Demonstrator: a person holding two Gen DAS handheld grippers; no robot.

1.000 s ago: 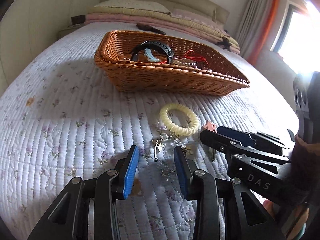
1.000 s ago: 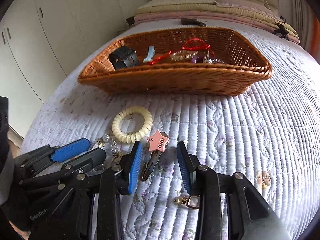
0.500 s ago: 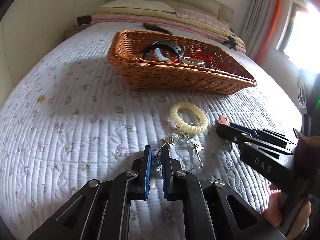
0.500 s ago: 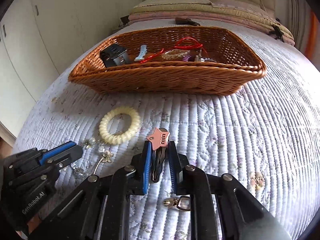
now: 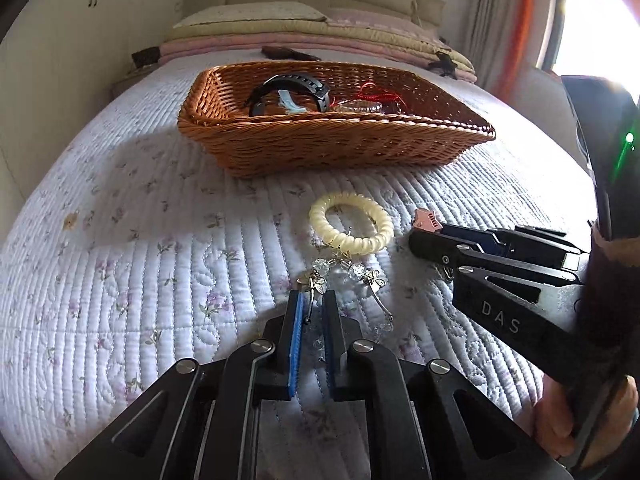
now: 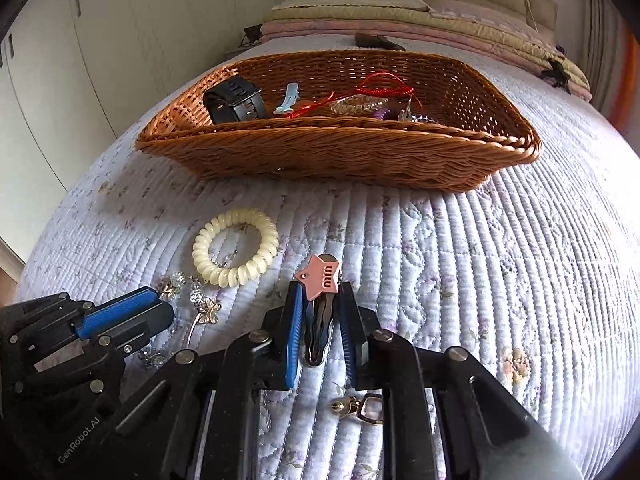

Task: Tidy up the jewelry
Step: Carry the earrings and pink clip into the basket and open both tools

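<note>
A dragonfly earring [image 5: 315,283] with clear beads lies on the quilt, its wire between the blue pads of my left gripper [image 5: 312,300], which is shut on it. A second beaded earring [image 5: 374,280] lies just to its right. My right gripper [image 6: 320,292] is shut on a dark hair clip with a pink star [image 6: 322,276]. From the left wrist view the right gripper [image 5: 418,236] shows with the star [image 5: 426,218] at its tip. The left gripper [image 6: 166,310] appears low on the left of the right wrist view. A cream coil hair tie [image 5: 351,224] lies between the grippers and the wicker basket [image 5: 332,148].
The basket [image 6: 332,156] holds a black watch [image 6: 236,100], a light blue clip [image 6: 288,98], a red cord [image 6: 384,84] and other pieces. A small gold clasp [image 6: 360,406] lies under the right gripper. Pillows and folded bedding line the far end; cupboards stand on the left.
Both grippers' jaws have come together: the left around the dragonfly earring, the right around the star hair clip. Both views now sit a little nearer the basket.
</note>
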